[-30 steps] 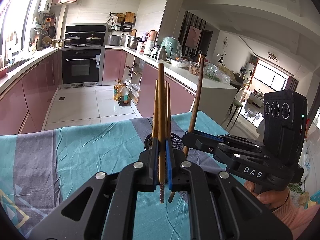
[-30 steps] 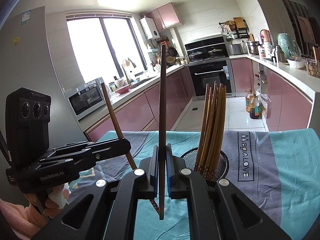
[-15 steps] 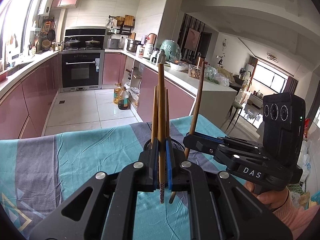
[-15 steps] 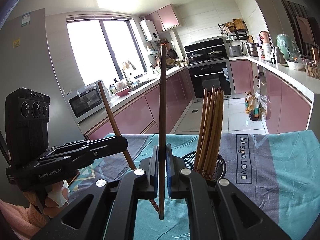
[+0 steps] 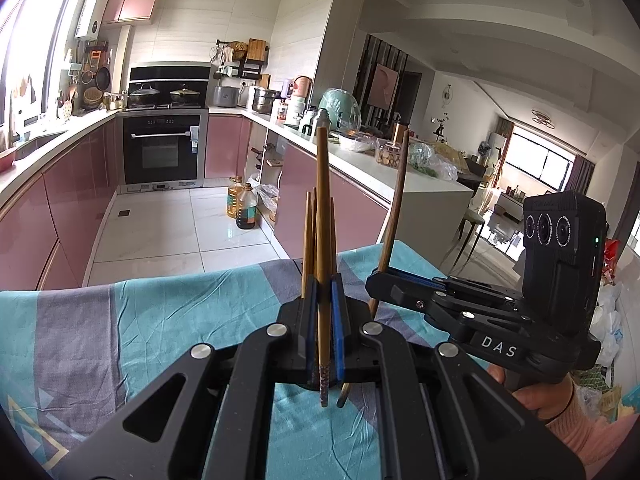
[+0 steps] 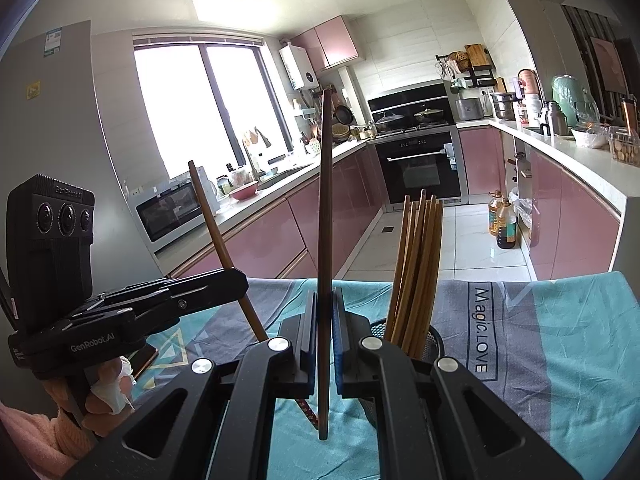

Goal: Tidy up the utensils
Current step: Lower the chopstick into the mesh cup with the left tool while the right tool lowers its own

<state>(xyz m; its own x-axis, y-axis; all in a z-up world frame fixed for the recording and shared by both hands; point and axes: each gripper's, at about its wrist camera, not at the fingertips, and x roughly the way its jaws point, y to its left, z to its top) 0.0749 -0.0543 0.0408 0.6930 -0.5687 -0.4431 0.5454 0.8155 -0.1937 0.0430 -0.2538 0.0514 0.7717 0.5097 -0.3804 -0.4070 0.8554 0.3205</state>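
- Kitchen behind; tabletop [image 5: 168,320] under a teal cloth
- My left fingers [image 5: 325,312] are clenched on a light chopstick [image 5: 322,216], upright
- My right fingers [image 6: 325,320] pinch a dark chopstick [image 6: 326,184] low down
- Mesh holder [image 6: 430,340] just beside, bundle standing inside
- Both sticks look stiff, light, slippery: grip low

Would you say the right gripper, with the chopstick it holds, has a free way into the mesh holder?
Probably yes: the right gripper grips its chopstick upright beside the mesh holder, whose chopstick bundle leans rightward, leaving some room.
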